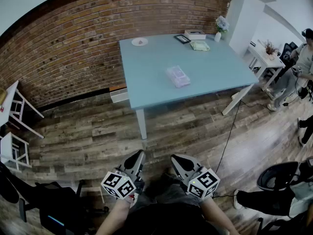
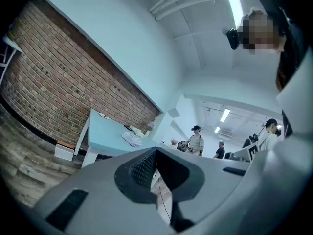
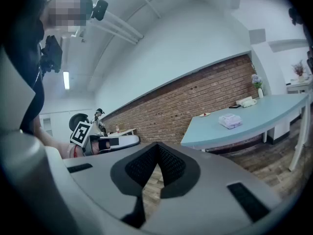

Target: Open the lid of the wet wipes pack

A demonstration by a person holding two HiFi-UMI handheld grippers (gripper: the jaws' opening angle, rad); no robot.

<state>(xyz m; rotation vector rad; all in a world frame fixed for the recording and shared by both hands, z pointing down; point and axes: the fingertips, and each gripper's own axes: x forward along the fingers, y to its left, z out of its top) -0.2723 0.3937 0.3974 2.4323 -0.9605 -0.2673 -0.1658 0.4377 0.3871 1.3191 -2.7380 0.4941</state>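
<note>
The wet wipes pack [image 1: 178,76], a clear soft pack with a pale lid, lies flat near the middle of the light blue table [image 1: 215,70]. Both grippers are held low in front of the person, far from the table, over the wooden floor. My left gripper [image 1: 138,156] and my right gripper [image 1: 176,159] point toward the table, both shut with nothing in them. In the left gripper view the jaws of the left gripper [image 2: 156,153] meet at their tips, and the pack [image 2: 132,139] shows small beyond them. The right gripper [image 3: 157,148] is likewise shut, with the pack [image 3: 230,121] far off to the right.
At the table's far edge are a small plate [image 1: 139,41], a dark frame [image 1: 182,39], a tissue box [image 1: 194,34], a green packet [image 1: 199,46] and a flower vase [image 1: 221,26]. A black cable [image 1: 227,131] crosses the floor. White chairs [image 1: 12,121] stand left; a person [image 1: 299,65] stands right.
</note>
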